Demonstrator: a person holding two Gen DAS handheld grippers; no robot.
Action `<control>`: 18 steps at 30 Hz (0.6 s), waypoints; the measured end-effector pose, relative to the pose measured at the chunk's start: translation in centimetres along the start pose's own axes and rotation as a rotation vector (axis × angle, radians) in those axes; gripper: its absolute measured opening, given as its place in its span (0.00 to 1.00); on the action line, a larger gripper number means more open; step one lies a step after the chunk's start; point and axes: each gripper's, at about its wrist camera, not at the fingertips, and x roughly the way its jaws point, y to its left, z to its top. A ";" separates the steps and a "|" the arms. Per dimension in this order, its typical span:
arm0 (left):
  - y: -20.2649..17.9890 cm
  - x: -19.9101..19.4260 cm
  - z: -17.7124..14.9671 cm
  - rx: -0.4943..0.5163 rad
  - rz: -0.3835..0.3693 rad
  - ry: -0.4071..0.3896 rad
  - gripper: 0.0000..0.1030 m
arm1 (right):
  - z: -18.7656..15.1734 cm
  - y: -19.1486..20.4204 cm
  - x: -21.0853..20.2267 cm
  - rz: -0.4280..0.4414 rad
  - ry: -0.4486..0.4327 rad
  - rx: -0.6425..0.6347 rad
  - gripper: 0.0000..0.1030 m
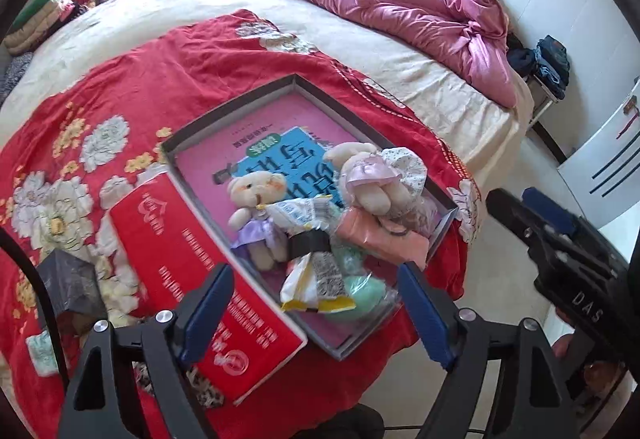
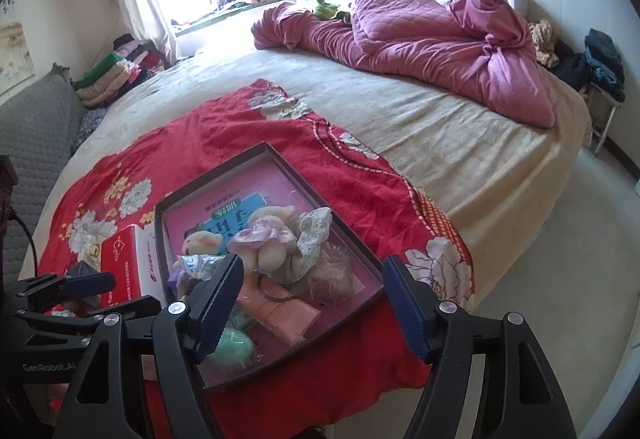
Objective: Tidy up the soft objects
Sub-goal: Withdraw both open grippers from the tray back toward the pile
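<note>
Bedroom: we're over a red floral cloth (image 1: 168,79) on the bed (image 2: 440,143), with open sheet beyond. Shallow tray (image 1: 236,103) lies diagonally near the bed's edge, holding plush bears (image 1: 256,207), pouches and wrappers. Red box (image 1: 192,271) lies beside it; its print is unreadable. Left gripper (image 1: 316,311) and right gripper (image 2: 312,299) both spread wide, holding nothing. "DAS" shows on the right gripper's body.

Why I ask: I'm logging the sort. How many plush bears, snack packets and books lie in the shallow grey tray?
Cream plush bears: 2 (purple dress, pink dress)
Crinkly snack packets: 2 (white-blue, yellow-edged)
Pink-and-blue paperback book: 1, flat on the floor of the shallow grey tray
Total: 5
</note>
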 end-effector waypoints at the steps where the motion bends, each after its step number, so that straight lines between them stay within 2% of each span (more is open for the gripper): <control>1: 0.1 -0.3 -0.3 -0.004 -0.002 -0.003 0.81 | 0.0 0.2 -0.3 -0.002 -0.006 -0.006 0.71; 12: 1.8 -3.8 -2.2 -0.041 0.046 -0.059 0.81 | -0.4 1.8 -2.8 -0.016 -0.033 -0.049 0.72; 18: 3.4 -6.1 -3.2 -0.074 0.099 -0.091 0.81 | -0.2 3.4 -4.6 0.032 -0.062 -0.067 0.73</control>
